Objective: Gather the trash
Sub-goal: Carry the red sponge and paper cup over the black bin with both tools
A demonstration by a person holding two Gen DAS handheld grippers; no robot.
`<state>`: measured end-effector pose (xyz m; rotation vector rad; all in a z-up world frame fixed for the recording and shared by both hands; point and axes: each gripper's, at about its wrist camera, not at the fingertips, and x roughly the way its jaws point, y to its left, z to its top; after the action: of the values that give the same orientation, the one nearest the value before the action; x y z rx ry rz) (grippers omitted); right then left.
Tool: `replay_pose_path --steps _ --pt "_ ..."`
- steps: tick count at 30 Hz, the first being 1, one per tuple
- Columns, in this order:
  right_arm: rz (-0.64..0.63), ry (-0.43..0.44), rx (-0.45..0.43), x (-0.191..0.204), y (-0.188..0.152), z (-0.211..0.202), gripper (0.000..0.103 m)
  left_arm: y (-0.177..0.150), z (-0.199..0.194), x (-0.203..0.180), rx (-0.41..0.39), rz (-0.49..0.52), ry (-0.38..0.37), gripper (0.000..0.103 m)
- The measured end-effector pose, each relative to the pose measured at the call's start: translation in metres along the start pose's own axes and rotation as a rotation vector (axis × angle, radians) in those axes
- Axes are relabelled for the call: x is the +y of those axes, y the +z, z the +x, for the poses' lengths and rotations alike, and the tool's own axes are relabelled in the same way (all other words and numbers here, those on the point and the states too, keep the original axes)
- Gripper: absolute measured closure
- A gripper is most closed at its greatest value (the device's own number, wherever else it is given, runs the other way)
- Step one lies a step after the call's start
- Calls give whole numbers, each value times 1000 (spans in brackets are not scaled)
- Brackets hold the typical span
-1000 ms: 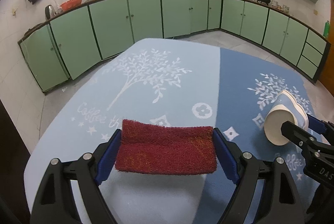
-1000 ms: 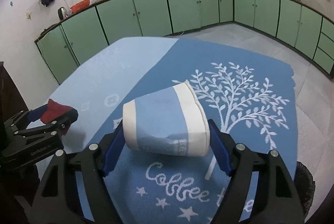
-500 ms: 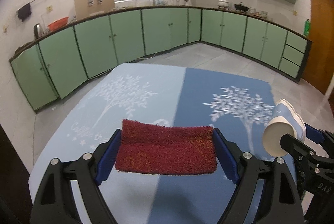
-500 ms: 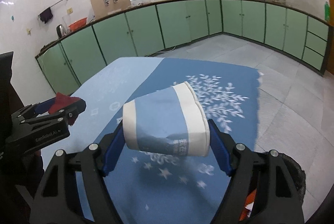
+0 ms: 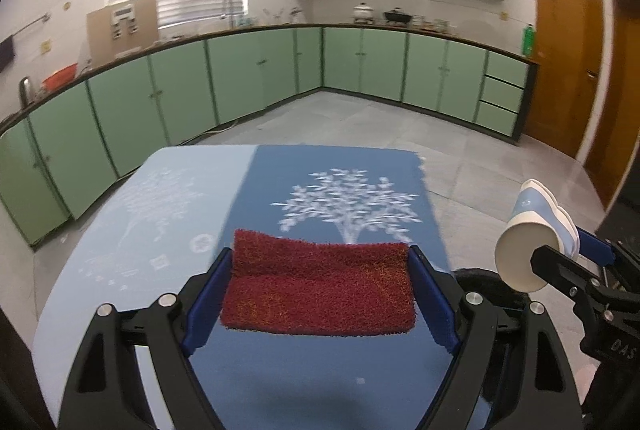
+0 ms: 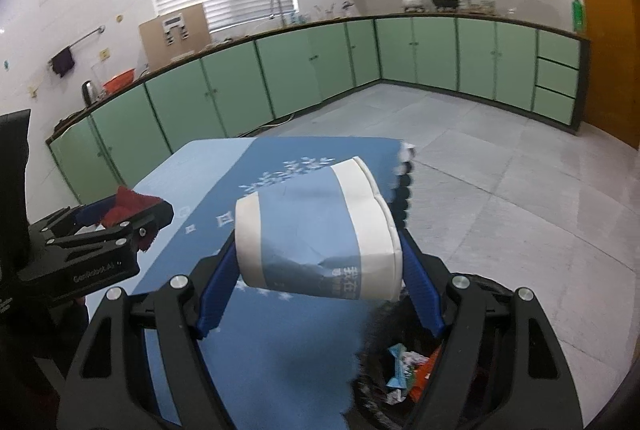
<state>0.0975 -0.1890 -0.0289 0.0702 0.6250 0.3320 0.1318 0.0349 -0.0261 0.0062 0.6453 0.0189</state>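
My left gripper (image 5: 320, 288) is shut on a dark red scouring pad (image 5: 320, 290), held flat above the blue tablecloth (image 5: 280, 382). My right gripper (image 6: 320, 262) is shut on a crushed blue and white paper cup (image 6: 316, 234), held sideways above the table's right edge. The cup (image 5: 528, 242) and the right gripper (image 5: 576, 262) also show at the right of the left wrist view. The left gripper (image 6: 120, 218) with the pad (image 6: 128, 207) shows at the left of the right wrist view. A black trash bin (image 6: 368, 394) with wrappers inside sits below the cup, beside the table.
The tablecloth (image 6: 280, 350) has white tree prints. Green kitchen cabinets (image 5: 240, 85) line the far walls. A grey tiled floor (image 6: 500, 197) lies to the right. A wooden door (image 5: 568, 61) stands at the far right.
Both grippers have lifted and swung right with their loads. The cup is now past the table edge, over the bin, which has come into view.
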Motion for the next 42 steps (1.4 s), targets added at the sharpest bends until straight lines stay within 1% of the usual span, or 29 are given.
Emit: replay_pose_path --steps 8,15,23,30,42 --pt "44 -93 -35 -46 -14 -36 30 1 -5 -55 -15 65 -91 20" --pt "83 -161 -30 -83 -31 -48 30 -3 -5 -105 -22 133 -176 20" --pt "119 -218 -19 -112 -53 -57 30 -14 7 -154 -8 196 -258 20" --pt "153 -252 -4 -134 -69 -57 30 -19 23 -178 7 244 -296 20" --pt "204 -282 51 -161 -88 -31 30 -32 63 -212 57 284 -333 20"
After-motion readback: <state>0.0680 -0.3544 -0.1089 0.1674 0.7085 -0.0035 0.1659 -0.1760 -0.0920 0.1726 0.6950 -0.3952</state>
